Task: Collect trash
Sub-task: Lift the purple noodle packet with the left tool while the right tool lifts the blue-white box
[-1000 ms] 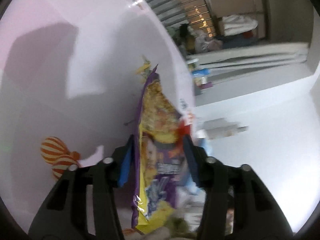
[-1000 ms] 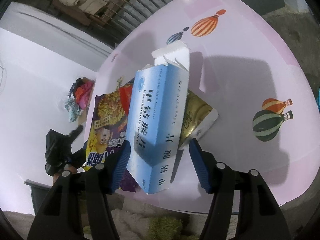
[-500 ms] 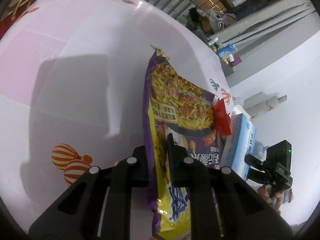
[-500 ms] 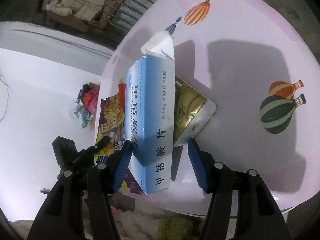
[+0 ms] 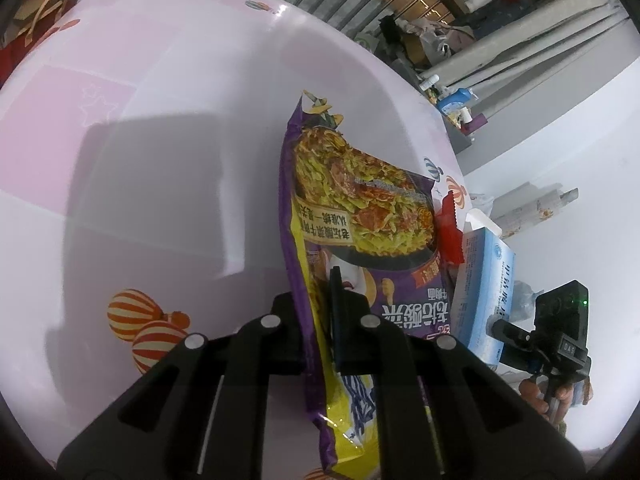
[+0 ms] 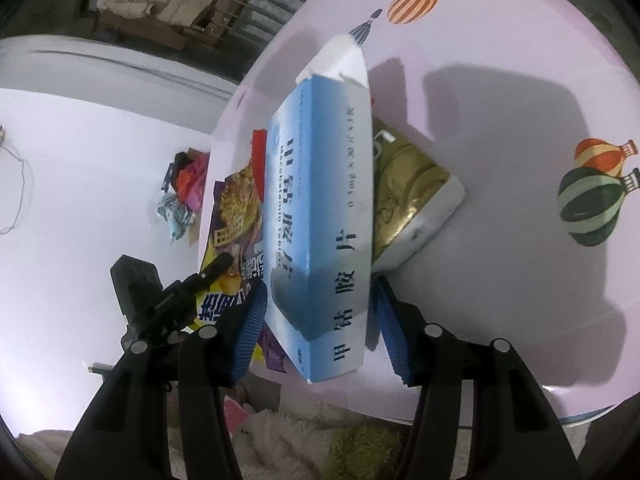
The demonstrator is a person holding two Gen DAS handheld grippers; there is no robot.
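pink balloon-print tablecloth (image 5: 160, 160) underneath; left gripper (image 5: 318, 300) clamps the noodle packet (image 5: 360, 216). only the right view shows the right gripper (image 6: 320, 312), jaws apart, straddling the blue box (image 6: 320, 200) beside a gold packet (image 6: 408, 184).

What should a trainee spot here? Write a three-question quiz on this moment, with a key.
1. True or false: the left gripper has its jaws shut on the purple noodle packet.
2. Pick one: what sits between the open jaws of the right gripper? A) the blue-and-white box B) a glass bottle C) a banana peel
3. Fill in: the pink tablecloth is printed with hot-air ____.

Key: 1 true; 2 A; 3 balloons.
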